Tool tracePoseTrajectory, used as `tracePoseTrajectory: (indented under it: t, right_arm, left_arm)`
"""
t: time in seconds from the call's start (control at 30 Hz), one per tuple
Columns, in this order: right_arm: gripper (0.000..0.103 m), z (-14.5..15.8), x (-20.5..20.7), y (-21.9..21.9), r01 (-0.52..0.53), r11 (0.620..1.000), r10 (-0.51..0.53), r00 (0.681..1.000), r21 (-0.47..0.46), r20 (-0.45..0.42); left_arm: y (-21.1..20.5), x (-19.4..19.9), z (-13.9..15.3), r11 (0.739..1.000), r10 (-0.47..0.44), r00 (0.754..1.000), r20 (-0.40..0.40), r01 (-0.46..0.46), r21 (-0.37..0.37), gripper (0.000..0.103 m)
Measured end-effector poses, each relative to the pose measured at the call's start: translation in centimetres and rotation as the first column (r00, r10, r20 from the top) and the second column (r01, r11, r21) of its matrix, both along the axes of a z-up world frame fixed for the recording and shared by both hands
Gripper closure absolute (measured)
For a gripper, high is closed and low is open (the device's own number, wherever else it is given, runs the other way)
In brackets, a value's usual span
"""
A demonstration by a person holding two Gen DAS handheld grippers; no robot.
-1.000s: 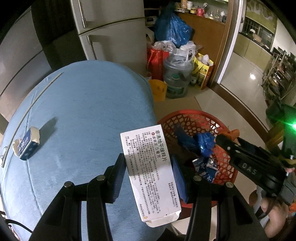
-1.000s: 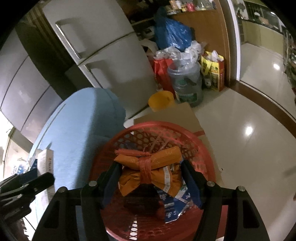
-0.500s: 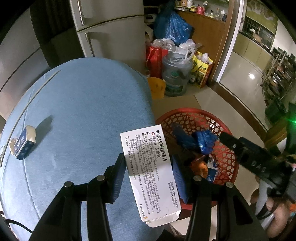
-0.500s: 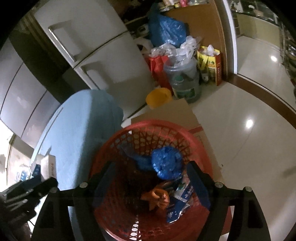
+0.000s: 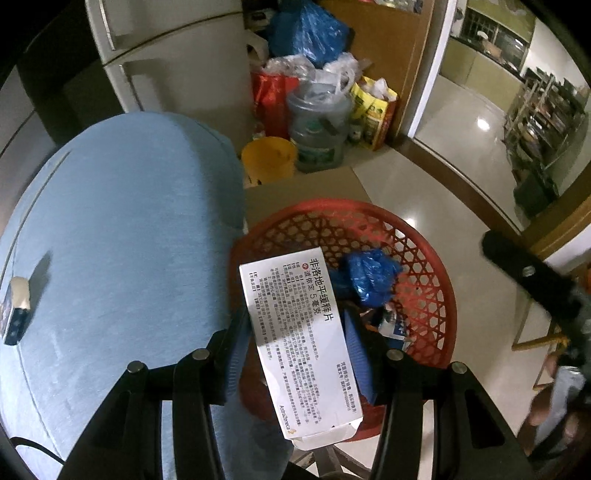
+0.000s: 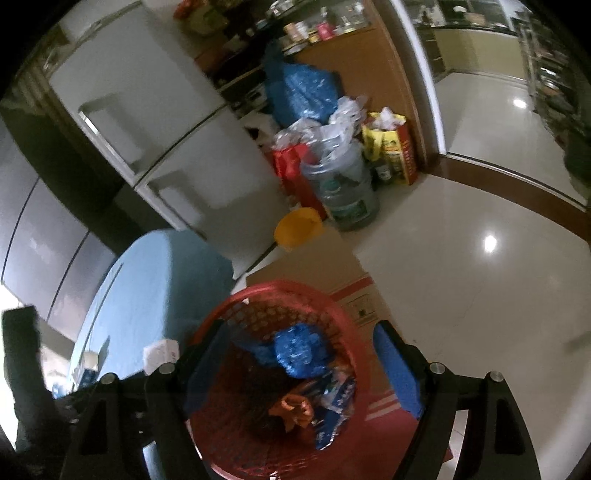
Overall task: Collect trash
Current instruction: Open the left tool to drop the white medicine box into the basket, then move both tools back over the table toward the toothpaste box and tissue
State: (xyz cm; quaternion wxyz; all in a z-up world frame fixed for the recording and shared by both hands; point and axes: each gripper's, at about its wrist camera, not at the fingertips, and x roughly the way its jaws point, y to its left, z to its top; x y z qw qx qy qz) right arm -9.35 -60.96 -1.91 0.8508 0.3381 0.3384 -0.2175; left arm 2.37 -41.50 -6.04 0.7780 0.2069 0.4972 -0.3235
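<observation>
My left gripper (image 5: 295, 332) is shut on a white medicine box (image 5: 299, 332) with black print, held over the near left rim of the red mesh basket (image 5: 424, 258). The basket holds a blue plastic bag (image 5: 369, 277), an orange wrapper (image 6: 291, 410) and blue-white packets (image 6: 336, 391). My right gripper (image 6: 295, 358) is open and empty above the basket (image 6: 258, 295). The white box also shows in the right wrist view (image 6: 160, 354). A small blue and white box (image 5: 14, 314) lies on the blue table (image 5: 110, 240) at the far left.
A fridge (image 5: 177, 66) stands behind the table. A yellow bucket (image 5: 267, 158), a water jug (image 5: 317, 125), red, yellow and blue bags (image 5: 306, 33) crowd the floor beyond the basket. Flat cardboard (image 5: 306, 188) lies under the basket. Tiled floor (image 5: 461, 155) lies to the right.
My right gripper opened and dropped the orange wrapper into the basket, then lifted back and away. My left gripper carried the white box right, from over the table to the basket's rim.
</observation>
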Motion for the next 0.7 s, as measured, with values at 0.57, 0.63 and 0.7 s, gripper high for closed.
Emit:
tracePoseTrajectory:
  t: [0.57,0.63,0.7]
  right_arm:
    - [0.020,1.8,0.3,1.4,-0.023,1.000,0.023,0.999,-0.017,0.032]
    - [0.020,2.1,0.6,2.2,-0.041,0.999,0.041,0.999,-0.023,0.032]
    - [0.020,2.3,1.0,3.0,-0.058,0.998,0.059,0.998,-0.028,0.032]
  left_arm:
    - [1.1,0.0,0.8,1.000,0.011,1.000,0.015,-0.011,0.009,0.030]
    - [2.1,0.3,1.4,0.999,0.031,0.999,0.021,-0.031,-0.005,0.030]
    - [3.2,0.6,1.9,0.999,0.052,0.998,0.026,-0.051,-0.018,0.030]
